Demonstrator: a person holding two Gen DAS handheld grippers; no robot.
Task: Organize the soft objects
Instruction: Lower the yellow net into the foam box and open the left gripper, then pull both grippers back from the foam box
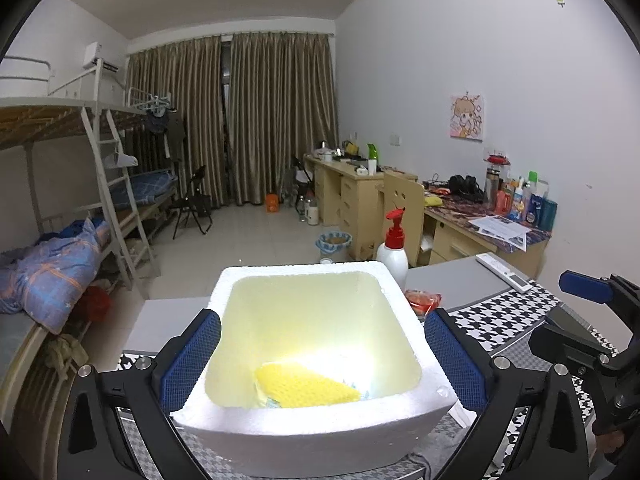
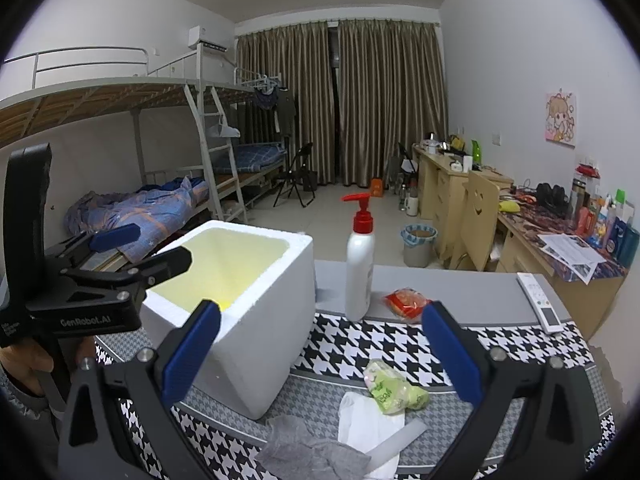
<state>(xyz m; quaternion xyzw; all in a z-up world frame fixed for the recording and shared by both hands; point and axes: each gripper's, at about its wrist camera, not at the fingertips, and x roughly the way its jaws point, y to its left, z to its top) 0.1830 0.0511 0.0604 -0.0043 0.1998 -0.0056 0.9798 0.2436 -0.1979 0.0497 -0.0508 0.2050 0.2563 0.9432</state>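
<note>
A white foam box (image 1: 316, 436) stands on the houndstooth cloth; it also shows in the right wrist view (image 2: 260, 320). A yellow sponge (image 1: 308, 390) lies inside it on something pale blue. My left gripper (image 1: 320, 354) is open, its blue pads either side of the box, apart from its walls. My right gripper (image 2: 320, 352) is open and empty, above a green packet (image 2: 394, 390), a white cloth (image 2: 368, 428) and a grey cloth (image 2: 312, 454) on the table, to the right of the box.
A white pump bottle with a red top (image 2: 360, 268) stands behind the cloths. A red packet (image 2: 408, 302) and a white remote (image 2: 540, 302) lie on the grey tabletop (image 2: 460, 292). Bunk beds are left, desks right.
</note>
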